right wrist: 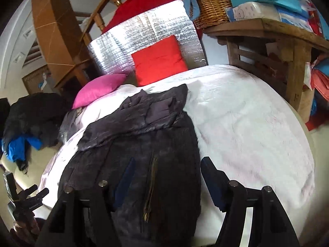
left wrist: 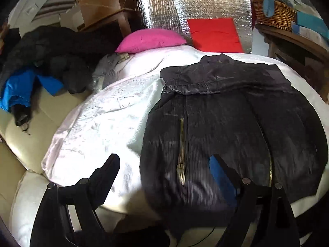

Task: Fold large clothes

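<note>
A dark zip jacket point(left wrist: 226, 113) lies folded on a white sheet point(left wrist: 98, 119), its sleeves folded across the top and its collar toward the far side. It also shows in the right wrist view point(right wrist: 139, 150). My left gripper point(left wrist: 164, 164) is open and empty, its right finger over the jacket's near left part and its left finger over the sheet. My right gripper point(right wrist: 168, 168) is open and empty, its jaws straddling the jacket's near right edge. The other gripper point(right wrist: 24, 197) shows at the lower left of the right wrist view.
A pile of black and blue clothes point(left wrist: 45, 61) lies at the left on the cream sofa point(left wrist: 28, 144). A pink cushion point(left wrist: 150, 40) and a red cushion point(left wrist: 213, 34) lean against a silver panel point(left wrist: 160, 12). A wooden table point(right wrist: 277, 41) holds a wicker basket point(right wrist: 211, 8).
</note>
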A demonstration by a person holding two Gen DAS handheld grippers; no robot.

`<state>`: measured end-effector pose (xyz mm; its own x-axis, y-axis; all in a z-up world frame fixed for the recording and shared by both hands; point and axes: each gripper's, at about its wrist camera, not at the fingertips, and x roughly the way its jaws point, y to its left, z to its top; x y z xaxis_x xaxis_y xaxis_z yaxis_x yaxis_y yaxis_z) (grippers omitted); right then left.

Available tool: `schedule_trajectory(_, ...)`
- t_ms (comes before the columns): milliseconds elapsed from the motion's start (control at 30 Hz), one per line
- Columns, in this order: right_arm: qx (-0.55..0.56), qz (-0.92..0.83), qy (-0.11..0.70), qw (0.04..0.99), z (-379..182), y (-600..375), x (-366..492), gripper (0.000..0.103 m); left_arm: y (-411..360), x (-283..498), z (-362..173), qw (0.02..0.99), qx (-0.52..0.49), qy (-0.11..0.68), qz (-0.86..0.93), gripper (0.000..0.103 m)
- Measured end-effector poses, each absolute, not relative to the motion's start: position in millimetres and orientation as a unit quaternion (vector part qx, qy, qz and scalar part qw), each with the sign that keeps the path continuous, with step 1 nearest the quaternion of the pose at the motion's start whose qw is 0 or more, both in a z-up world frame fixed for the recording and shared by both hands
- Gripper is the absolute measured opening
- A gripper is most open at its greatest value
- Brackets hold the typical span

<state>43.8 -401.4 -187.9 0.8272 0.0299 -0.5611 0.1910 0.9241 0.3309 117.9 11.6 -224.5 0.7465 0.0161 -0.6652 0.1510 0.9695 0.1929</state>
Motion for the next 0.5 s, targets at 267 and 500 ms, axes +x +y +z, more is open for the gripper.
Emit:
schedule_trajectory(267,0.152,-0.001,0.306,0.94,-185.7,-351.4,14.6,0.07,19.6,85.1,-176.8,0.947,0.099,0.303,-0.047,0.089)
schedule_trajectory(500,0.132,0.028,0.301,0.944,-177.7,-321.7,14.5,0.07,27.9,79.5,-161.0,0.954,0.076,0.287,-0.036,0.089)
